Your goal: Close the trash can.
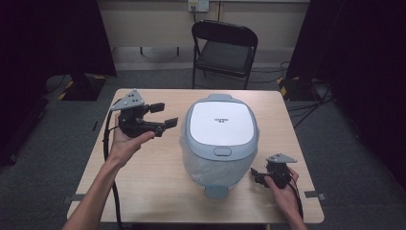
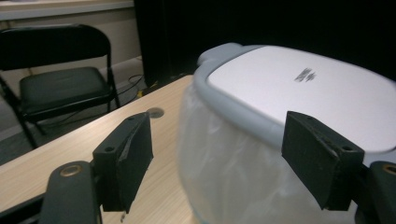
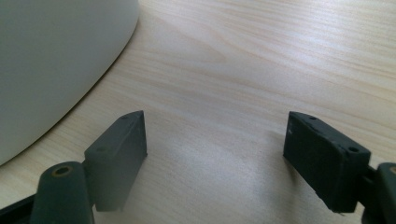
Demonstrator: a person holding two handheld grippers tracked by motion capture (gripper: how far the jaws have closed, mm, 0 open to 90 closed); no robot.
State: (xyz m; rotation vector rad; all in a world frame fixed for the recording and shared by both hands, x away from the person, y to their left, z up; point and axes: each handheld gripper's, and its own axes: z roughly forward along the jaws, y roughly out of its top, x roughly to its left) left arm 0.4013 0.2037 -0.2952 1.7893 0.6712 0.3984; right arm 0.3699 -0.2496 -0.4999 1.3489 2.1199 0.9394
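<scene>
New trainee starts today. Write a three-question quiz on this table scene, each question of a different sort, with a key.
1. True or false: the left gripper is shut on the rice cooker.
2. Multiple choice: where on the table is the right gripper?
A. behind the cooker, by the folding chair
B. beside the cooker's base at the near edge, apart from it
C. on top of the lid
3. Fill in: the cooker's lid is ____ (open or closed).

Key
1. False: its fingers stand wide apart, short of the cooker.
2. B
3. closed

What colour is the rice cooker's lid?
White lid with a light blue-grey rim, clearest in the high view.
</scene>
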